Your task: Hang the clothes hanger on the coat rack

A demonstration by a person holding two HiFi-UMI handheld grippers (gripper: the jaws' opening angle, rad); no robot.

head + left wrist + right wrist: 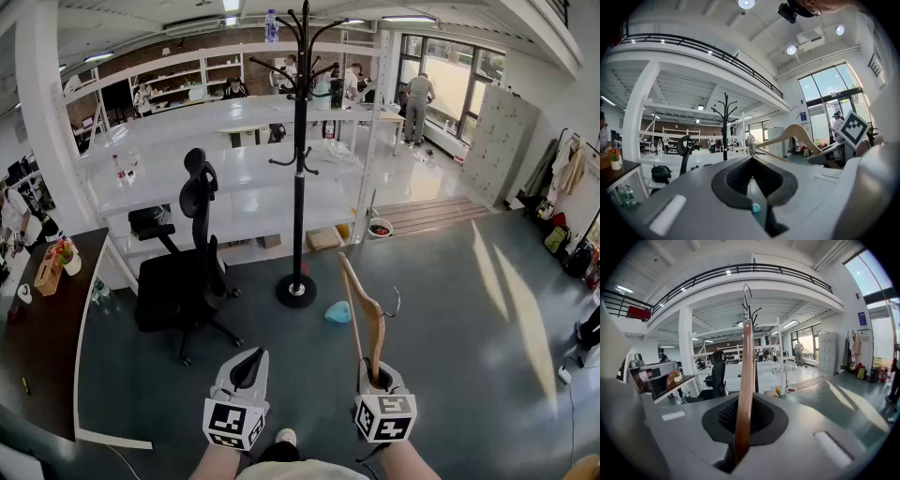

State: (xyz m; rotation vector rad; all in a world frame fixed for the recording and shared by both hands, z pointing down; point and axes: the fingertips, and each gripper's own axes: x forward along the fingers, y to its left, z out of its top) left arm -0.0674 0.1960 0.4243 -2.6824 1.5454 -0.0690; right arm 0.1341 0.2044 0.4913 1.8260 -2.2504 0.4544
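Note:
A tall black coat rack [298, 155] stands on the grey floor ahead of me, its round base by a white shelf unit; it also shows small in the left gripper view as the coat rack [725, 124] and behind the hanger as the coat rack [755, 315]. My right gripper [377, 380] is shut on a wooden clothes hanger [361, 314], which stands upright with its metal hook [397, 302] pointing right. The hanger [743, 390] runs up between the jaws. My left gripper [248, 368] is shut with nothing in it, level with the right one.
A black office chair [187, 267] stands left of the rack. White shelving [234, 178] runs behind it. A dark desk [42, 328] lies at the far left. A blue object [337, 312] lies on the floor near the rack's base.

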